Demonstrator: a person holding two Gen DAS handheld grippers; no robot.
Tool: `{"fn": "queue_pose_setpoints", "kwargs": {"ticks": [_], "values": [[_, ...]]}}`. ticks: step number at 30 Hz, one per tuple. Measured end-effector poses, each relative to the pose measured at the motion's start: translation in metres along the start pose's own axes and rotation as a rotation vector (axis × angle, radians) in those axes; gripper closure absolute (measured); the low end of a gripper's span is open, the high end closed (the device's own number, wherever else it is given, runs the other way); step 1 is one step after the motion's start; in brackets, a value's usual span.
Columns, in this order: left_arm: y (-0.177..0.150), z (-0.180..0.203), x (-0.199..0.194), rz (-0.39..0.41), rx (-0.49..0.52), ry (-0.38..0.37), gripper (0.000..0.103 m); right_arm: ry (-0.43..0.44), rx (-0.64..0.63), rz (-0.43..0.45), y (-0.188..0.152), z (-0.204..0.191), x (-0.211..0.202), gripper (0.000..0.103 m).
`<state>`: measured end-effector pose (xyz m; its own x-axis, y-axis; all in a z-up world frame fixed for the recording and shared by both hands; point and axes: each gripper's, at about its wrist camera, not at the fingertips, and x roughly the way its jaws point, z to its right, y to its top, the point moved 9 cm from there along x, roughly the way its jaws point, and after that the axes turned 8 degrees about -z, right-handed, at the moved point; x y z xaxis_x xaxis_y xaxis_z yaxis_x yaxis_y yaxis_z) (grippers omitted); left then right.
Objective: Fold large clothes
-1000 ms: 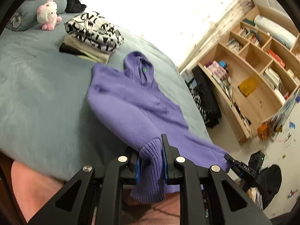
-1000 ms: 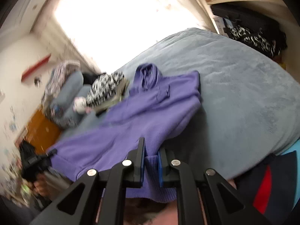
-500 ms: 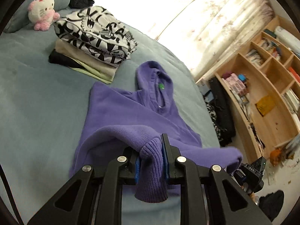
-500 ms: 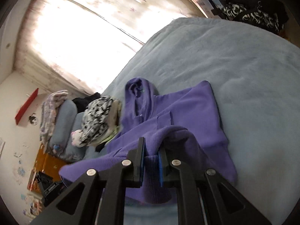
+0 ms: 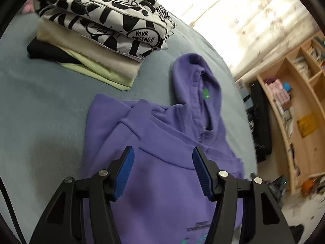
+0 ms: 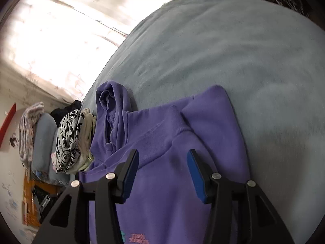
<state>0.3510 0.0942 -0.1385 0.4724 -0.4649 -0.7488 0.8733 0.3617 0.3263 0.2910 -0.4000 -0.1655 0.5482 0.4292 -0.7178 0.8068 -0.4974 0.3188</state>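
A purple hoodie [image 5: 162,134] lies on the grey-blue bed [image 5: 40,101], folded up over itself, with its hood pointing away from me. It also shows in the right wrist view [image 6: 172,162]. My left gripper [image 5: 162,156] is open and empty just above the folded hoodie. My right gripper [image 6: 163,158] is open and empty above the same fold. A small printed logo shows near the bottom edge of both views.
A stack of folded clothes [image 5: 97,30], black-and-white printed garment on top, sits beyond the hoodie on the left. Pillows [image 6: 40,142] lie at the bed's head. A wooden shelf unit [image 5: 294,101] and dark clothes on the floor stand right of the bed.
Both grippers carried the hoodie's lower hem forward over its body, then opened and let go. The hem now lies folded on the hoodie.
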Motion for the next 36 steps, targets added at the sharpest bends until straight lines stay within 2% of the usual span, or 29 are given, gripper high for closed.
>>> {"fn": "queue_pose_setpoints", "kwargs": {"ticks": [8,10,17,18,19,20,21,22,23,26,29,33,36], "values": [[0.009,-0.023,0.032,-0.039,0.164,0.209,0.045,-0.227,-0.296,0.003,0.006,-0.011,0.015,0.053],[0.011,-0.024,0.040,-0.051,0.234,0.266,0.045,-0.282,-0.347,0.007,0.009,-0.012,0.018,0.053],[0.015,-0.013,0.057,-0.057,0.432,0.393,0.045,-0.343,-0.424,-0.040,0.022,-0.012,0.041,0.053],[0.015,-0.011,0.058,-0.050,0.455,0.395,0.046,-0.354,-0.436,-0.049,0.023,-0.012,0.046,0.053],[0.016,-0.009,0.060,-0.047,0.472,0.395,0.059,-0.371,-0.443,-0.056,0.023,-0.011,0.050,0.053],[0.016,-0.010,0.063,-0.057,0.476,0.406,0.076,-0.388,-0.450,-0.060,0.022,-0.010,0.053,0.054],[0.017,-0.013,0.066,-0.067,0.466,0.414,0.077,-0.400,-0.456,-0.053,0.022,-0.011,0.054,0.057],[0.018,-0.014,0.066,-0.067,0.455,0.408,0.079,-0.406,-0.470,-0.043,0.021,-0.012,0.054,0.071],[0.018,-0.016,0.065,-0.059,0.451,0.413,0.086,-0.429,-0.484,-0.032,0.020,-0.013,0.054,0.082],[0.019,-0.014,0.056,-0.010,0.460,0.419,0.093,-0.431,-0.486,0.015,0.021,-0.015,0.044,0.092],[0.020,-0.004,0.038,0.056,0.472,0.403,0.095,-0.384,-0.444,0.077,0.027,-0.018,0.024,0.093],[0.030,0.007,0.010,0.126,0.412,0.328,0.095,-0.304,-0.351,0.167,0.044,-0.023,-0.006,0.094],[0.039,0.010,0.001,0.155,0.376,0.294,0.095,-0.297,-0.325,0.231,0.055,-0.028,-0.019,0.094]]}}
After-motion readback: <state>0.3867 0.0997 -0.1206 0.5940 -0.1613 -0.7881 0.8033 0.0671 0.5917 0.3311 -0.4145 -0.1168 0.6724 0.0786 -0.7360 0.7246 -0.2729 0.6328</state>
